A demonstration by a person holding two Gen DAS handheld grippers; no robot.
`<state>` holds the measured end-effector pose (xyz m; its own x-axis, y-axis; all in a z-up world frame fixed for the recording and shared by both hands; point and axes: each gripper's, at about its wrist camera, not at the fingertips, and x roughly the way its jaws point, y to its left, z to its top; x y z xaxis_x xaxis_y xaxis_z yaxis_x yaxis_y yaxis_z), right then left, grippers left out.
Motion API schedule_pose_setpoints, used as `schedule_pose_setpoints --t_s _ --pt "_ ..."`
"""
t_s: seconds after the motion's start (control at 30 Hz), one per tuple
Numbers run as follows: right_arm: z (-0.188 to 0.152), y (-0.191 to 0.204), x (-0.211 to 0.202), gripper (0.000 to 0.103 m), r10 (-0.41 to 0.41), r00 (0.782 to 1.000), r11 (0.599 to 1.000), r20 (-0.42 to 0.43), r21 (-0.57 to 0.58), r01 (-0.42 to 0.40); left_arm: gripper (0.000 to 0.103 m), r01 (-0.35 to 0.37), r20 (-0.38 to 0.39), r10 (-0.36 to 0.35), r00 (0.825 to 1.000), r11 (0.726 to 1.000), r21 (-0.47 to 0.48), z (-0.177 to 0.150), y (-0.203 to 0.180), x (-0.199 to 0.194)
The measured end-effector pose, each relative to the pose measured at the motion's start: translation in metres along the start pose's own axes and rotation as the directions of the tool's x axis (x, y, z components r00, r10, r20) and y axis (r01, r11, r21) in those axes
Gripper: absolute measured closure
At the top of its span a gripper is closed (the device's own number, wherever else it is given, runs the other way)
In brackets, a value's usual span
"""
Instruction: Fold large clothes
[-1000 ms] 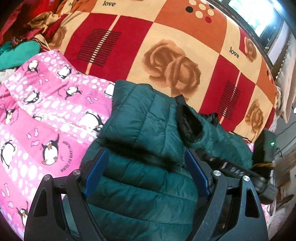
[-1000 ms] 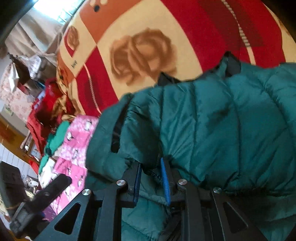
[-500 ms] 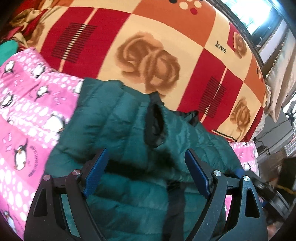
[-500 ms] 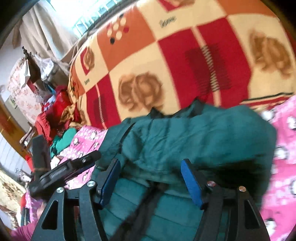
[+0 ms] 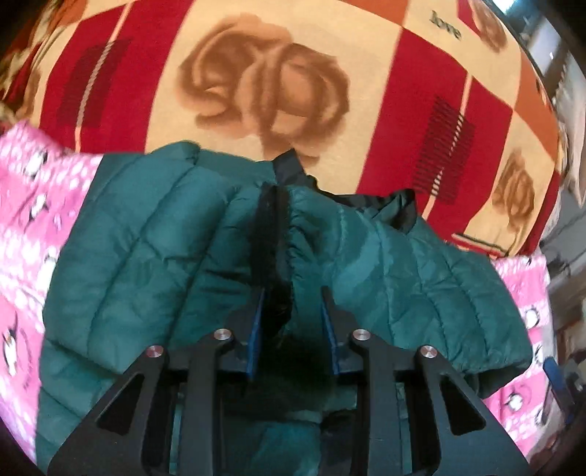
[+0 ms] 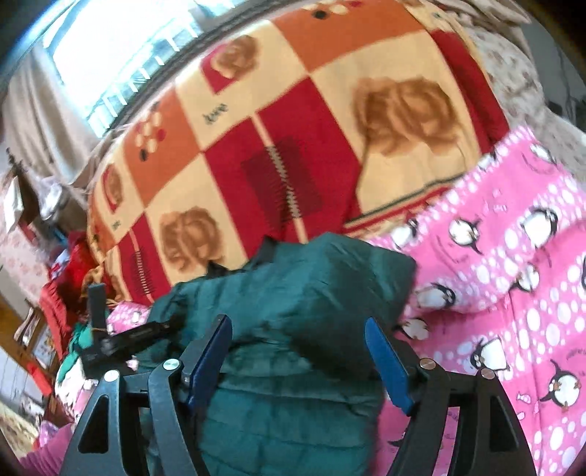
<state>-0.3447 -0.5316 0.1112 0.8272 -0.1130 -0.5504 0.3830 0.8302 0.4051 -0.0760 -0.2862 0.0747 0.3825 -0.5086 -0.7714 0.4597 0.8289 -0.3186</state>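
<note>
Two grippers are working over a dark green quilted jacket (image 5: pixel 154 256) that is lying bunched on a pink penguin-print cover (image 6: pixel 512 278), in the lower middle of both views.

In the left wrist view, the left gripper (image 5: pixel 291 311) is sitting at lower centre, its blue-padded fingers (image 5: pixel 256 322) closing around a ridge of the jacket where a dark trimmed edge (image 5: pixel 271 227) is running up toward the collar; fabric is lying between them, and the pads appear to be pressing on that fold.

In the right wrist view, the right gripper (image 6: pixel 298 351) is filling the bottom of the frame, its fingers (image 6: pixel 386 362) spreading apart and released, with the jacket's rounded bulk showing between them but not pinched. The left gripper's black body is showing at the lower left there, blurred.

Behind the jacket, a red, orange and cream checked blanket (image 5: pixel 384 110) with brown roses is covering the upper part of both views. The word "love" (image 5: pixel 445 25) is readable at the upper right of the left wrist view; similar small lettering in the right wrist view is too blurred to read.
</note>
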Motion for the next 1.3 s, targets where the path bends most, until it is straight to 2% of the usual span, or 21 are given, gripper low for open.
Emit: schedule_pose_setpoints --t_s 0.17,0.37,0.43,0.6,0.7,0.87,0.9,0.97,1.0,1.03,1.17,1.3 --pt "-0.006 -0.004 0.037 0.030 -0.011 0.999 1.000 -0.038 0.013 0.011 0.084 -0.046 0.106 0.039 0.994 0.997 0.069 0.016 0.003 -0.027" --pt "-0.004 0.010 0.083 0.030 0.014 0.997 1.000 -0.075 0.006 -0.014 0.084 -0.130 0.202 0.109 0.973 0.987 0.093 0.022 0.043 -0.060" --pt "-0.004 0.017 0.098 0.030 0.023 0.996 1.000 -0.090 -0.004 -0.023 0.084 -0.147 0.202 0.129 0.971 0.986 0.076 0.018 0.059 -0.061" --pt "-0.004 0.038 0.133 0.030 0.025 0.992 0.997 -0.120 -0.071 -0.034 0.085 -0.142 0.137 0.139 0.981 0.990 0.014 0.001 0.093 -0.043" --pt "-0.003 0.047 0.156 0.030 0.009 0.986 0.992 -0.164 -0.122 -0.029 0.085 -0.147 0.133 0.144 0.981 0.989 0.012 -0.006 0.096 -0.036" --pt "0.000 0.042 0.182 0.030 -0.020 0.978 0.992 -0.206 -0.126 -0.007 0.083 -0.135 0.120 0.133 0.984 0.991 0.013 -0.007 0.094 -0.031" --pt "0.001 0.041 0.183 0.030 -0.025 0.978 0.992 -0.208 -0.129 -0.003 0.079 -0.130 0.114 0.128 0.985 0.991 0.010 -0.006 0.094 -0.031" --pt "0.002 0.043 0.182 0.030 -0.040 0.976 0.990 -0.213 -0.141 0.010 0.066 -0.114 0.102 0.113 0.988 0.993 0.003 -0.003 0.096 -0.033" --pt "0.004 0.044 0.178 0.030 -0.047 0.975 0.989 -0.216 -0.147 0.015 0.052 -0.110 0.098 0.109 0.989 0.994 0.001 -0.002 0.096 -0.034" --pt "0.006 0.046 0.169 0.030 -0.050 0.976 0.989 -0.212 -0.146 0.019 0.043 -0.099 0.101 0.099 0.990 0.995 -0.002 -0.002 0.097 -0.039" --pt "0.008 0.050 0.123 0.030 0.000 0.988 0.992 -0.156 -0.125 -0.020 0.034 -0.081 0.180 0.080 0.980 0.997 -0.002 -0.002 0.094 -0.064" --pt "-0.010 0.060 0.095 0.030 -0.070 0.985 0.979 -0.156 -0.202 0.038 0.028 -0.061 0.226 0.059 0.972 0.998 0.002 -0.001 0.084 -0.076"
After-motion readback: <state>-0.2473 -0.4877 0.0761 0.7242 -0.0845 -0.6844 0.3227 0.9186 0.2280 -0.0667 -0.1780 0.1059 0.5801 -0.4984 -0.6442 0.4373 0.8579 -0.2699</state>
